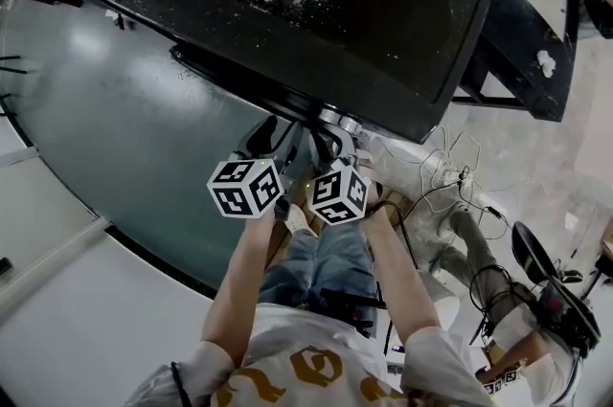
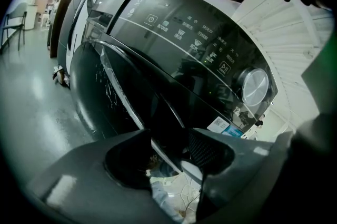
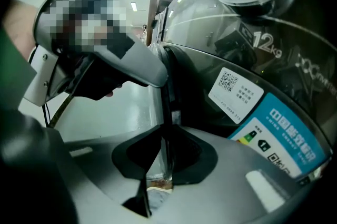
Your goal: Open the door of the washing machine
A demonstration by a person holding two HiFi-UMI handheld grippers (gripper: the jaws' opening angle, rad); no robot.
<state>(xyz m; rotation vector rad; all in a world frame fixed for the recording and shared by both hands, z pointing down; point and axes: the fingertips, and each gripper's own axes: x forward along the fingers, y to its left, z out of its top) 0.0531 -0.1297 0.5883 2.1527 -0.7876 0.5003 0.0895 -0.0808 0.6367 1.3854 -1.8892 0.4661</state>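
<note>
The washing machine (image 1: 316, 3) is black, with a control panel (image 2: 184, 33), a silver knob (image 2: 255, 86) and a dark glass door (image 2: 126, 91). Both grippers are pressed close under its front edge, side by side. My left gripper (image 2: 171, 146) is open, and the door's thin silver rim (image 2: 158, 130) runs through the gap between its jaws. My right gripper (image 3: 166, 159) is shut on that same door edge (image 3: 166, 112), just below the left gripper's grey finger (image 3: 142, 67). In the head view the left gripper (image 1: 266, 137) and right gripper (image 1: 330, 145) show mostly as marker cubes.
White and blue stickers (image 3: 236, 92) sit on the machine's front beside the door. Loose cables (image 1: 450, 175) lie on the floor to my right, near another person (image 1: 536, 319) low at the right. A black frame (image 1: 527, 41) stands beyond. A chair (image 2: 13, 28) is far left.
</note>
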